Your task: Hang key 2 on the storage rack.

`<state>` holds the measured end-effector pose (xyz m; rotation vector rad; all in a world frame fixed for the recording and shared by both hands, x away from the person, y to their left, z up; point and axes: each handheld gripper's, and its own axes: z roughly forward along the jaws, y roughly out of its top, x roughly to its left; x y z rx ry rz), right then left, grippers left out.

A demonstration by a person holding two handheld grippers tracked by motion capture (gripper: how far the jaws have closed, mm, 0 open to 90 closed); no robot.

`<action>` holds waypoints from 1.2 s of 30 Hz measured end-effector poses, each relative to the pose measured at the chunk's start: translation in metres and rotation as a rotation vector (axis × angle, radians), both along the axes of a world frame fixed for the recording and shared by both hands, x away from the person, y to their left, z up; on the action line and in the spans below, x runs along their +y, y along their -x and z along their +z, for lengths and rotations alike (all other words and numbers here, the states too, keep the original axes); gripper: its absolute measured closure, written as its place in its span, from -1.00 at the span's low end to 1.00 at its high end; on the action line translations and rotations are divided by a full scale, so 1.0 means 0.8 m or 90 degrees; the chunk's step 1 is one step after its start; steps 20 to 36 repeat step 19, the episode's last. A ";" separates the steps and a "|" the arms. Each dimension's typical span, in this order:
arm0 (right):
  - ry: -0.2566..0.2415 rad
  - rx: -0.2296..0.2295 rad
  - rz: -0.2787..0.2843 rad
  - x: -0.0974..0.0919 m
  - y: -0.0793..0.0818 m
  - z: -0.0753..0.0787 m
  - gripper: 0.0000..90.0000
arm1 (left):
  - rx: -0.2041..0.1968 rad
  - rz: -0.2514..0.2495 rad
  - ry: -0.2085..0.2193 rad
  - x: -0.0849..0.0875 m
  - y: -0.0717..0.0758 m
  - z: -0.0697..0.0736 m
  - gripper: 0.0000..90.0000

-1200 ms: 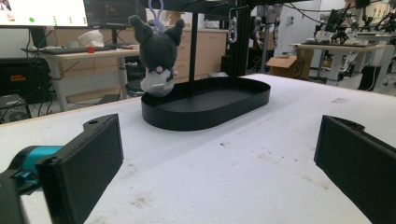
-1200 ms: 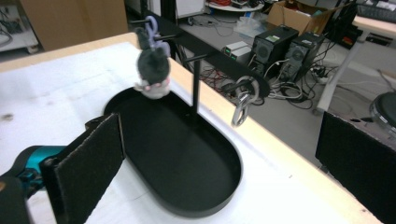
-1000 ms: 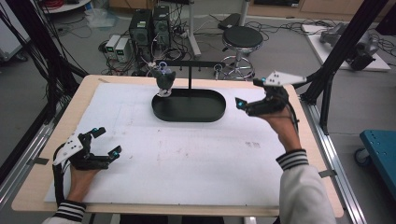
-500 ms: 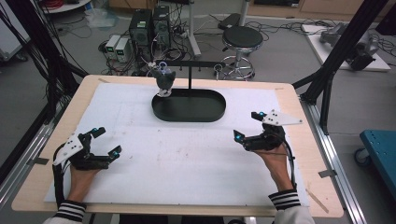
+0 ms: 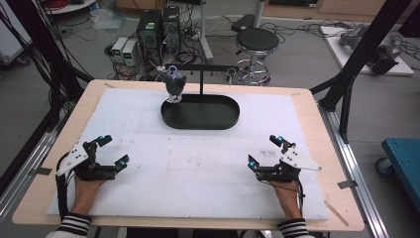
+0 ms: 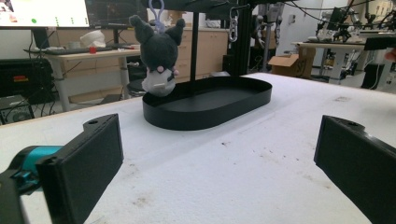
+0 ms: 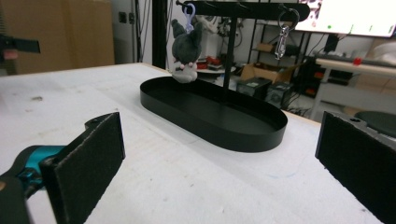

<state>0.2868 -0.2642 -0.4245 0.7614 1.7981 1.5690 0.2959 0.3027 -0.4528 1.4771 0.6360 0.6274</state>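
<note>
Plush toy [image 5: 174, 84] hangs by its purple clip from the black stand's crossbar [image 5: 208, 67], over the left end of the oval black tray [image 5: 218, 119], far side of the counter [image 5: 307, 114].
Left tongs [image 5: 111, 151] and right tongs [image 5: 266, 150] both rest near the front edge, jaws wide apart, nothing between them, well clear of the tray. Metal carabiner [image 7: 281, 41] on the bar's other end; its hook point is too small to make out.

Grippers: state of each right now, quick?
Left gripper: open, jaws wide apart, holding nothing, low over the white table cover.
Right gripper: open, jaws wide apart, holding nothing, also low over the cover.
</note>
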 end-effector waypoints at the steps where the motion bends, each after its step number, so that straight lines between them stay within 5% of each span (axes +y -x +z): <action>1: 0.002 -0.010 -0.004 0.000 0.002 -0.005 -0.99 | 0.000 0.000 0.001 0.000 0.000 0.000 -0.96; 8: 0.003 0.007 -0.011 -0.001 0.007 -0.031 -0.99 | 0.000 0.001 0.001 -0.001 0.000 0.000 -0.96; 36: -0.005 0.009 -0.020 -0.002 0.007 -0.032 -0.99 | 0.000 0.001 0.001 0.000 0.000 0.000 -0.96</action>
